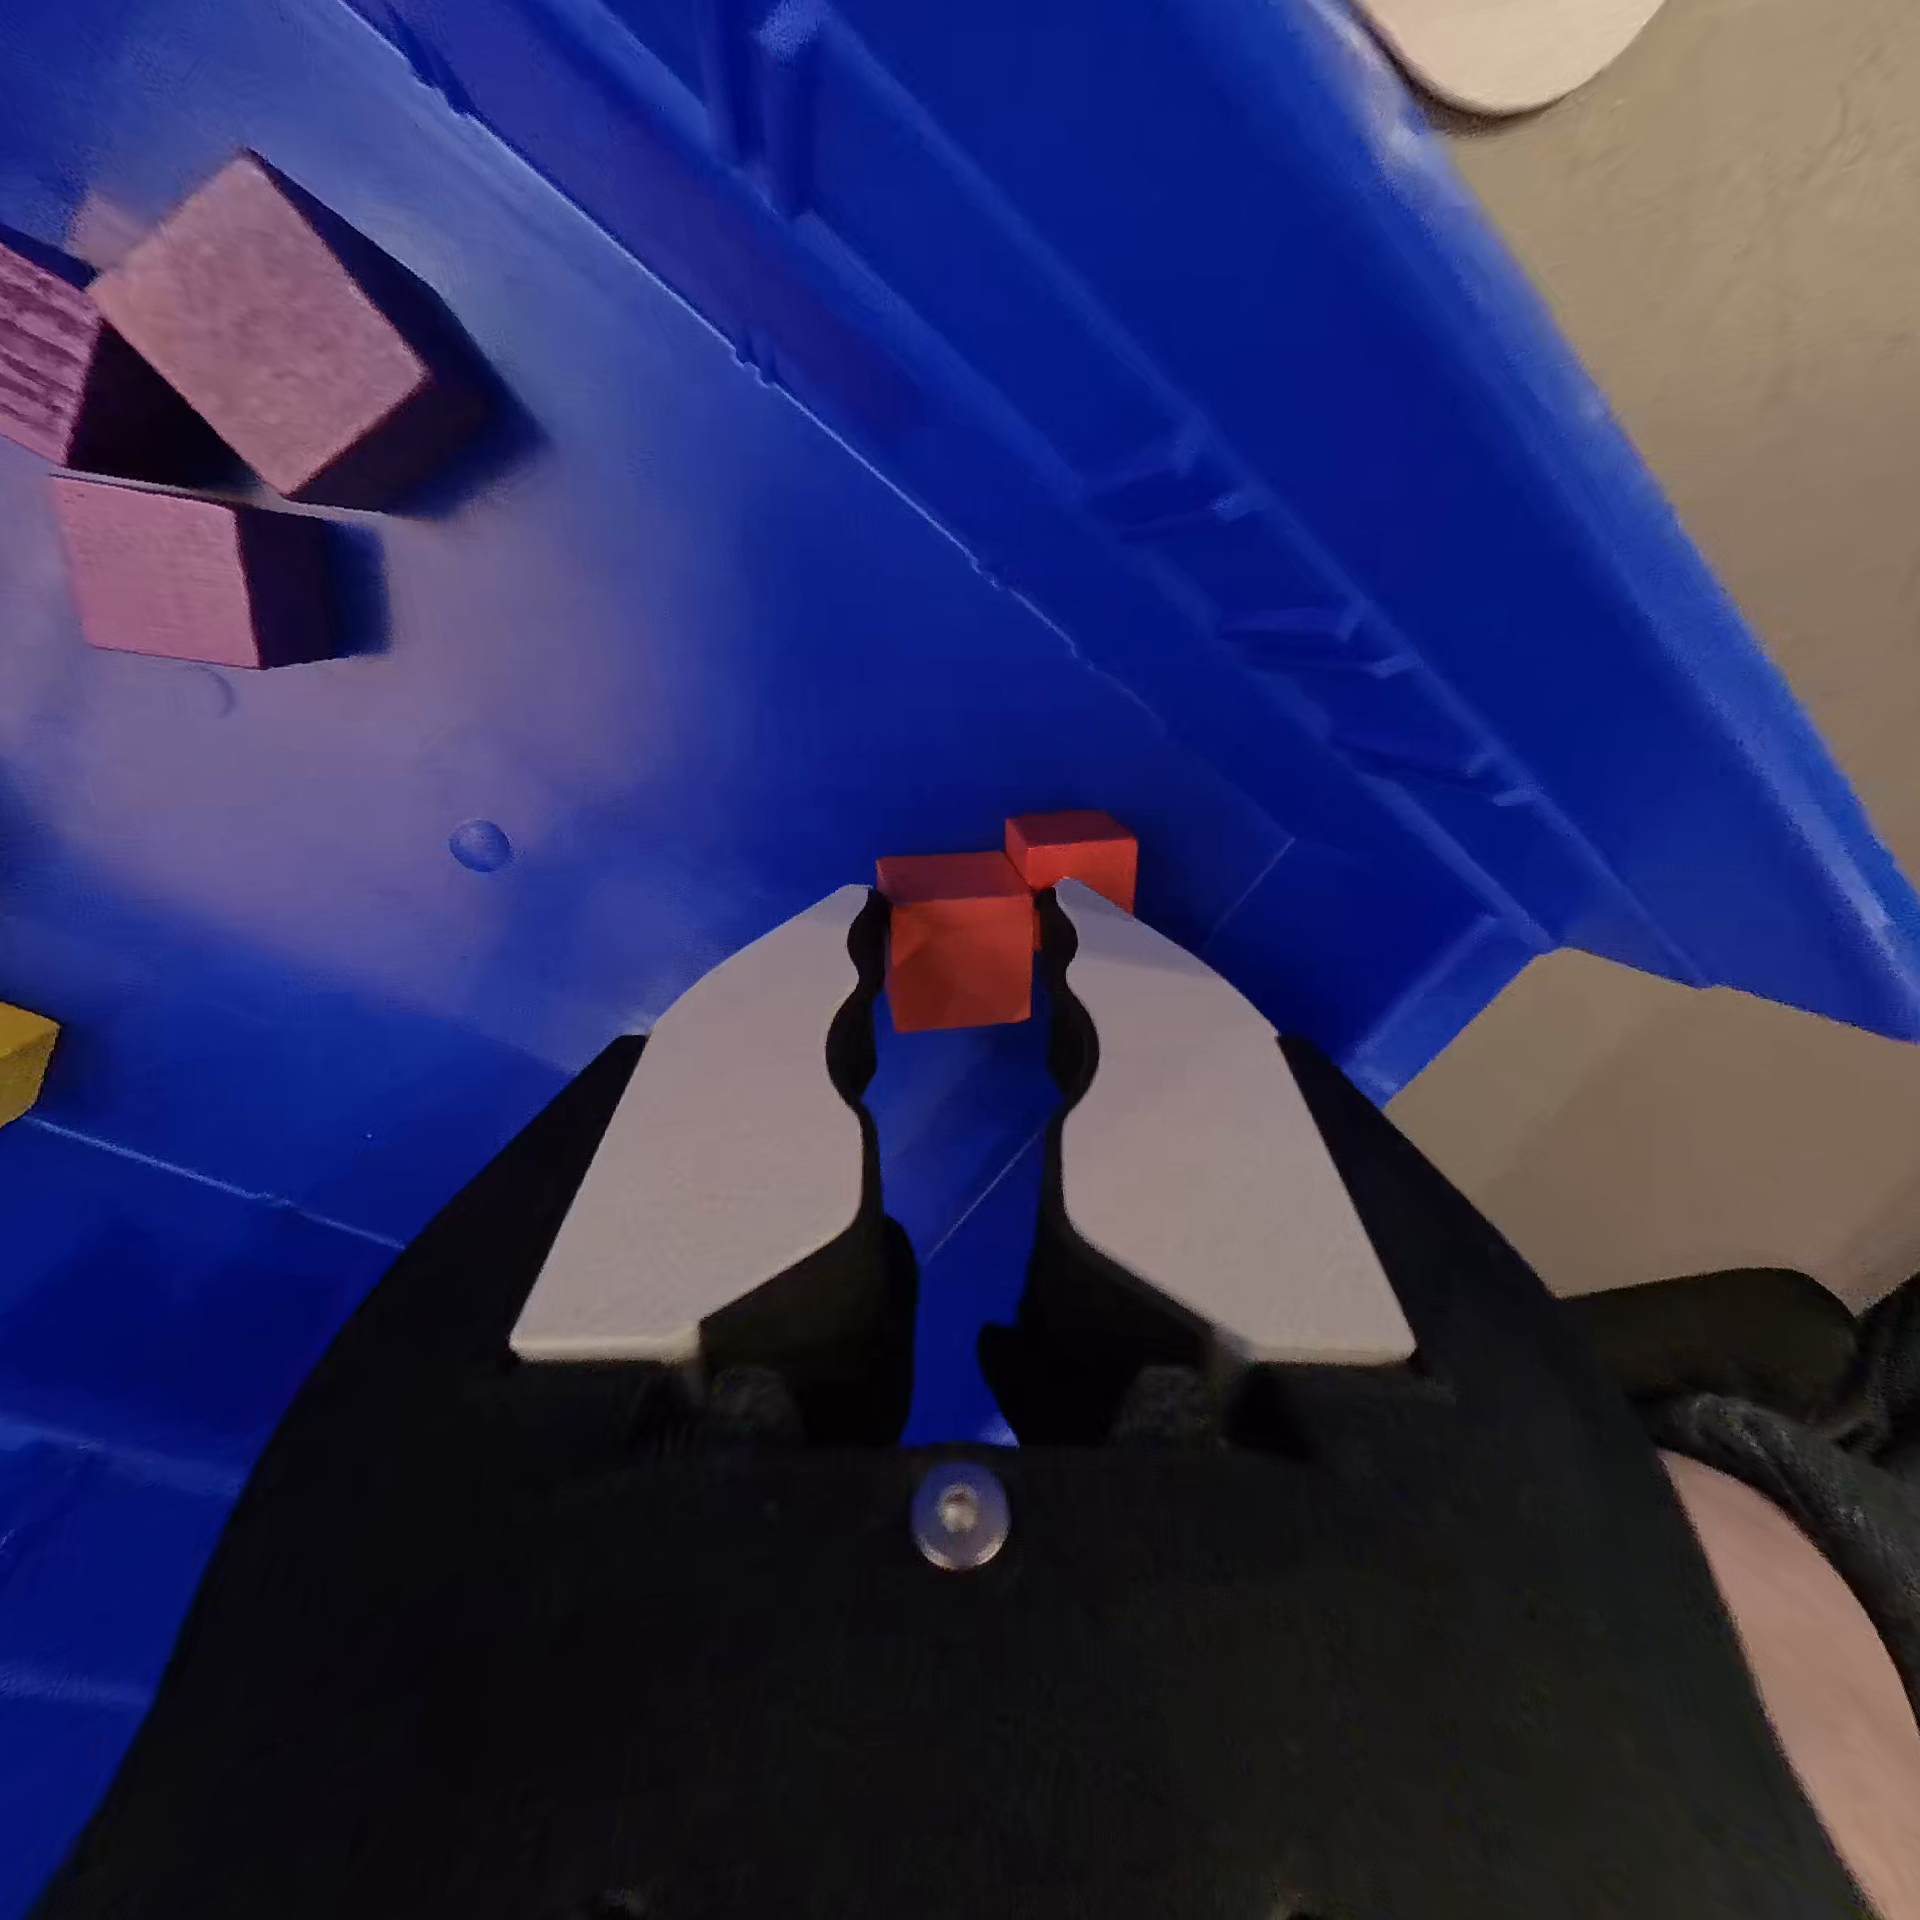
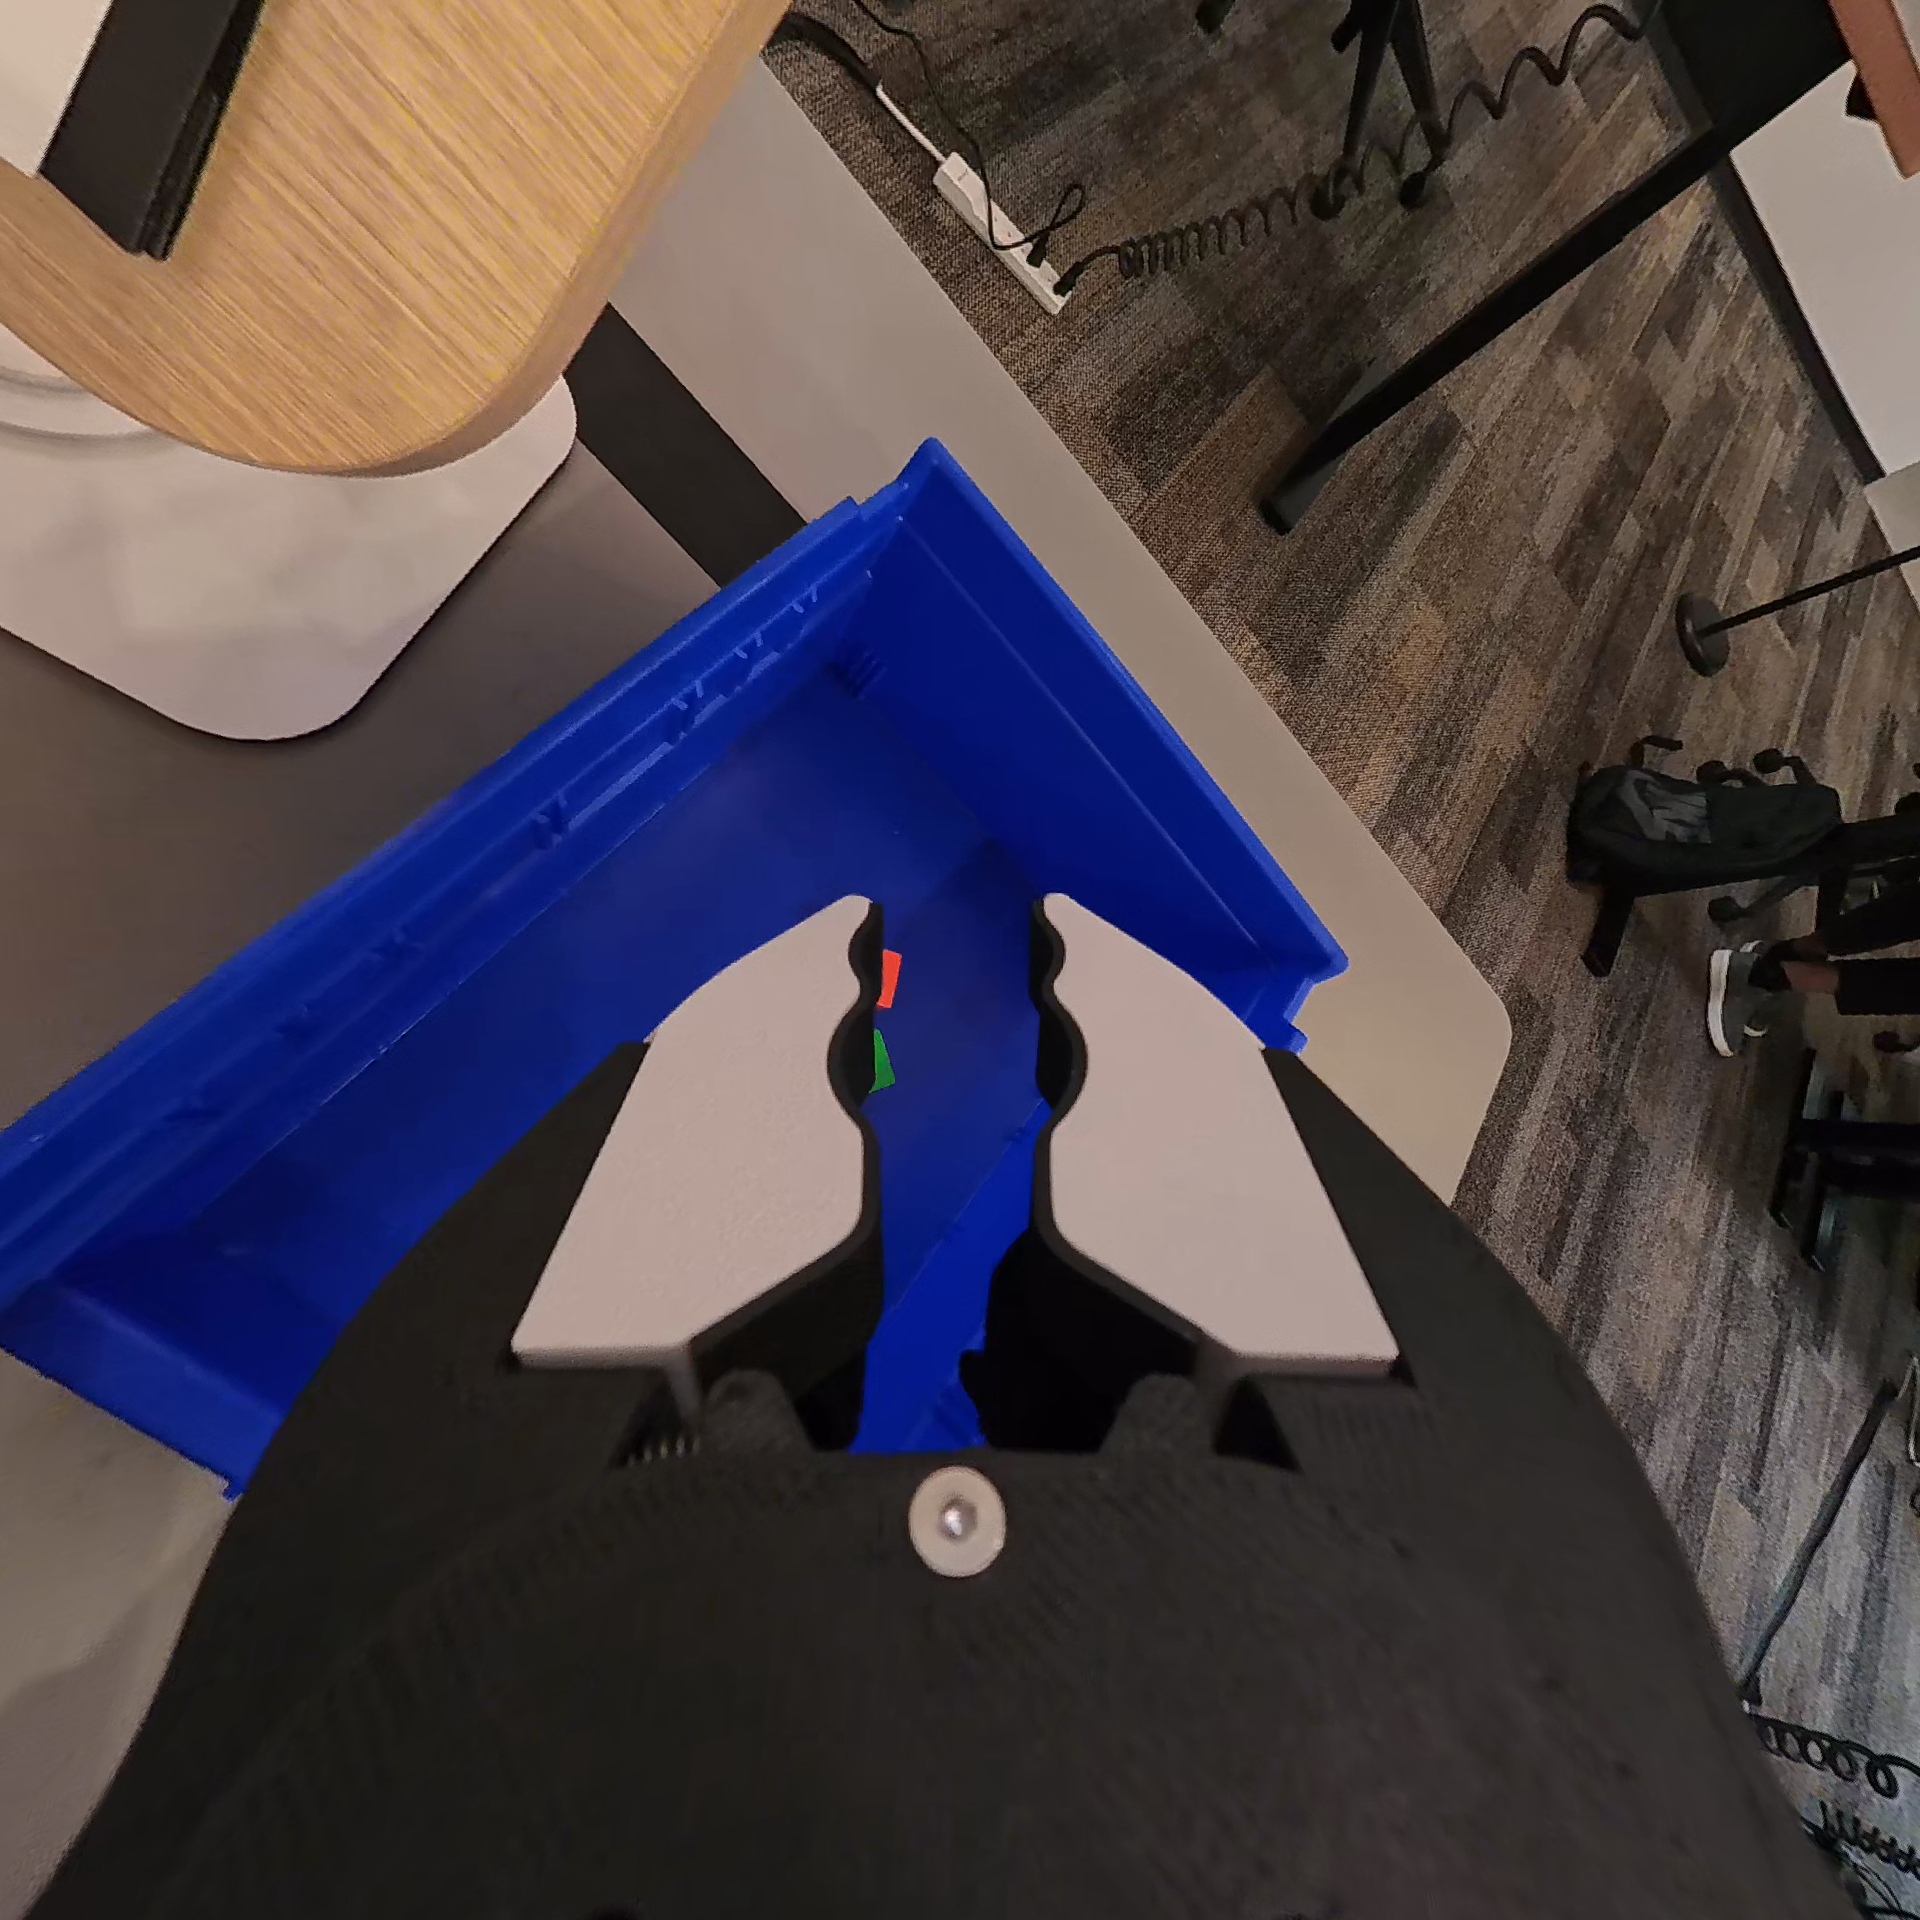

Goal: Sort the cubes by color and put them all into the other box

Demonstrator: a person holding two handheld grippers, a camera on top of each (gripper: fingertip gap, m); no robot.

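Red cube was pinched in the left gripper, touching a second red cube. Lifting risked dragging that neighbour. Right gripper was part-open, holding nothing.

The smooth, slightly glossy blue plastic box holds matt red wooden cubes and grainy, matt purple wooden cubes. The hand-held gripper has matt, finely ridged black plastic. Pale wood-grain board; mottled carpet floor.

Soft indoor light, blurred, warped edges
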